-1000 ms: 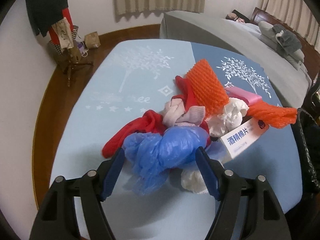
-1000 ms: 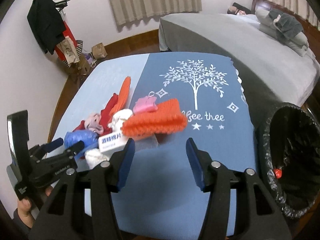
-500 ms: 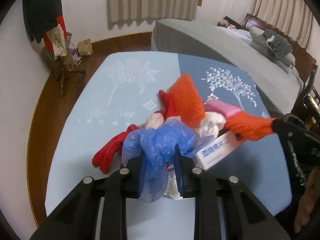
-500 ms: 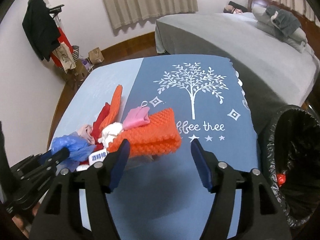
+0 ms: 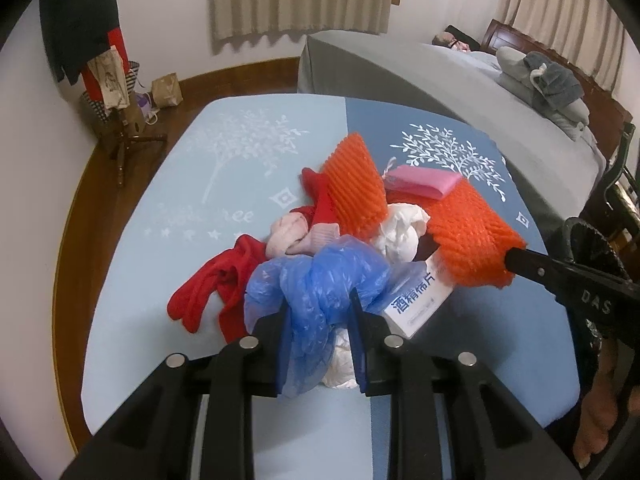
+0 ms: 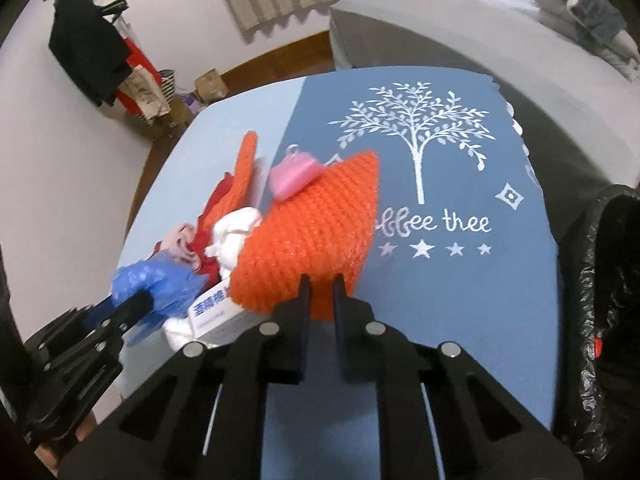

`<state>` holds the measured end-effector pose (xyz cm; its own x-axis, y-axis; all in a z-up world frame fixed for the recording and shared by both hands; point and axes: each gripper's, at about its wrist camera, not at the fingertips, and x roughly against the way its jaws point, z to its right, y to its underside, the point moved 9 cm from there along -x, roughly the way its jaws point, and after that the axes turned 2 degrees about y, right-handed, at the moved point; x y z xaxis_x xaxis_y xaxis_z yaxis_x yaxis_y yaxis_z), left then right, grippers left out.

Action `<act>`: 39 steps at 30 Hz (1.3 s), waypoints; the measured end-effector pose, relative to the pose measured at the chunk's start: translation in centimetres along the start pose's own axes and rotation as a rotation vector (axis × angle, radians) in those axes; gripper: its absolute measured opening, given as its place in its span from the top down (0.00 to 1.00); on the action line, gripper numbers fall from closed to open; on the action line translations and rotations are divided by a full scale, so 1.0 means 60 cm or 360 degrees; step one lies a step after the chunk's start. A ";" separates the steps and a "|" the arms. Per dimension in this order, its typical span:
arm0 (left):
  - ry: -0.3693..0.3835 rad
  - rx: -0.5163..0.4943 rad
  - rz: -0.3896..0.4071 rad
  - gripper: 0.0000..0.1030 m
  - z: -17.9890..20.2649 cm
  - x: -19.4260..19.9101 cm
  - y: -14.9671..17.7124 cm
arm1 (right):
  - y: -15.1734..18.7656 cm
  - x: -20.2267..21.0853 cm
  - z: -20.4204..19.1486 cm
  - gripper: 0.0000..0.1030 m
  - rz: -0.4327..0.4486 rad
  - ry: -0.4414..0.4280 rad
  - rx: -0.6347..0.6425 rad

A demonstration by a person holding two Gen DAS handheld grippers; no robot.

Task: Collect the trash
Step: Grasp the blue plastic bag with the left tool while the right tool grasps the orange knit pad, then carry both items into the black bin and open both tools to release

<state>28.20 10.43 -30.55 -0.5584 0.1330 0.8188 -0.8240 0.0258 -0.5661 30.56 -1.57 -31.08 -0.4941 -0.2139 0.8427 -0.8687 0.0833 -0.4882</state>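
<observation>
A heap of trash lies on the blue tablecloth [image 5: 224, 184]. My left gripper [image 5: 320, 300] is shut on a crumpled blue plastic bag [image 5: 320, 276], which also shows in the right wrist view [image 6: 156, 280]. My right gripper [image 6: 320, 280] is shut on an orange foam net [image 6: 316, 236], which also shows in the left wrist view [image 5: 468, 236]. In the heap are a second orange net [image 5: 352, 184], a pink pad [image 5: 424, 182], white tissue [image 5: 400, 232], a red cloth [image 5: 216, 284] and a white box with blue writing [image 5: 416, 300].
A bin lined with a black bag [image 6: 604, 300] stands at the table's right edge. A grey bed [image 5: 440, 76] lies behind the table. A coat stand [image 5: 100, 52] with clothes and bags stands at the far left by the wall.
My left gripper has closed on the blue bag. My right gripper has moved in to the orange net and closed on it.
</observation>
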 end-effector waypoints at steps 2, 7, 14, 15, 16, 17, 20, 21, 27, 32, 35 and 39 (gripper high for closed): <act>0.0001 0.0004 0.0006 0.75 0.003 0.004 -0.001 | 0.001 0.011 0.000 0.91 0.0028 -0.0018 0.0000; 0.0007 -0.0004 0.0034 0.75 0.016 0.022 -0.004 | -0.004 0.040 0.014 0.92 0.0061 -0.0045 -0.0032; 0.0008 -0.0027 0.0067 0.75 0.042 0.047 -0.017 | -0.011 0.089 0.031 0.93 0.0121 -0.0043 -0.0017; 0.0011 -0.0029 0.0070 0.75 0.046 0.049 -0.018 | -0.012 0.097 0.035 0.93 0.0132 -0.0043 -0.0017; 0.0007 -0.0039 0.0076 0.75 0.053 0.054 -0.020 | -0.013 0.105 0.039 0.93 0.0141 -0.0044 -0.0022; 0.0009 -0.0043 0.0077 0.75 0.057 0.057 -0.020 | -0.014 0.110 0.043 0.93 0.0146 -0.0044 -0.0027; 0.0020 -0.0063 0.0084 0.75 0.079 0.065 -0.021 | -0.014 0.129 0.055 0.93 0.0167 -0.0043 -0.0039; 0.0026 -0.0067 0.0083 0.75 0.084 0.066 -0.021 | -0.013 0.138 0.059 0.93 0.0174 -0.0043 -0.0039; 0.0059 -0.0105 0.0079 0.75 0.132 0.072 -0.016 | -0.001 0.172 0.090 0.93 0.0196 -0.0018 -0.0037; 0.0075 -0.0128 0.0081 0.75 0.170 0.079 -0.013 | 0.015 0.191 0.133 0.93 0.0191 0.0010 -0.0076; 0.0075 -0.0137 0.0083 0.75 0.190 0.083 -0.011 | 0.023 0.204 0.156 0.93 0.0197 0.0030 -0.0089; 0.0078 -0.0146 0.0075 0.75 0.217 0.087 -0.006 | 0.031 0.221 0.181 0.93 0.0210 0.0050 -0.0104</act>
<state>24.30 -1.77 -24.85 -0.5892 0.1846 0.7866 -0.7833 0.1085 -0.6121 22.76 -14.84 -23.26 -0.6042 -0.1667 0.7792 -0.7959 0.1723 -0.5804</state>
